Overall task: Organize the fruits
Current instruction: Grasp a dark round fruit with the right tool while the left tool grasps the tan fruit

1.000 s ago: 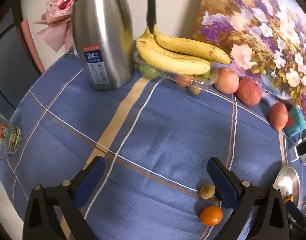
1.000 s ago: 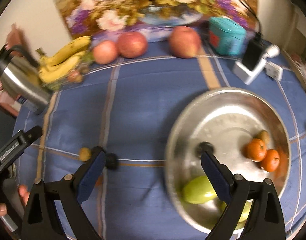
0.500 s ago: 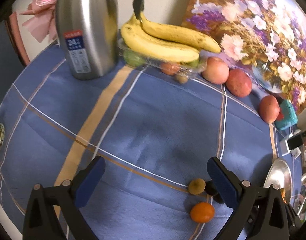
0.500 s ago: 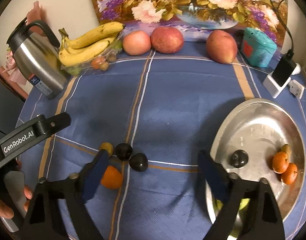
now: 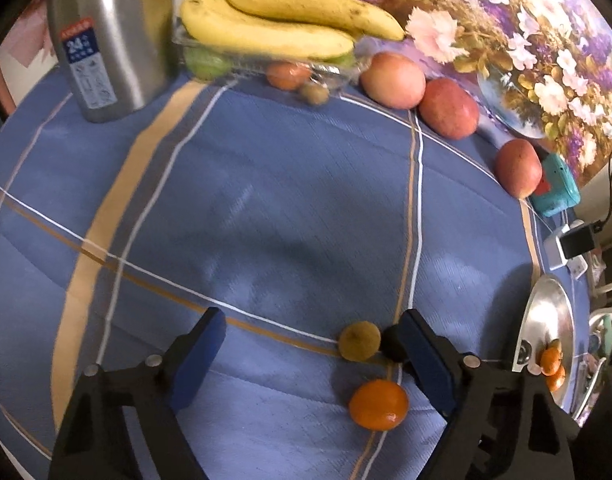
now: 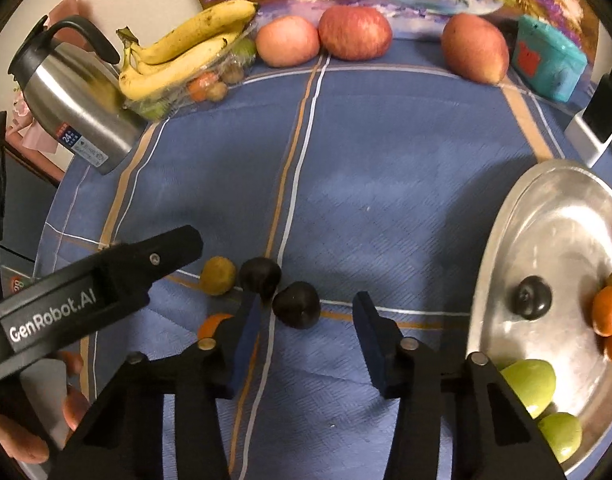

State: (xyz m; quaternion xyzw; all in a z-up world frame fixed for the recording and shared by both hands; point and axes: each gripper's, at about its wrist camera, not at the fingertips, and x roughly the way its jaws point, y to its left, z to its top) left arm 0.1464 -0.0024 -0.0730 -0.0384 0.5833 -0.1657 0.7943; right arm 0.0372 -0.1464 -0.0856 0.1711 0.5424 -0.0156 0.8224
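Now both grippers have sunk toward the loose fruit on the blue striped cloth, away from the steel bowl (image 6: 502,240) at right. The right gripper (image 6: 306,334), jaws closing, has the near dark round plum (image 6: 296,304) between its fingertips, untouched. The left gripper (image 5: 312,346), wide but narrowing, frames the small yellow-green fruit (image 5: 359,340) and round orange mandarin (image 5: 378,404), lower right.
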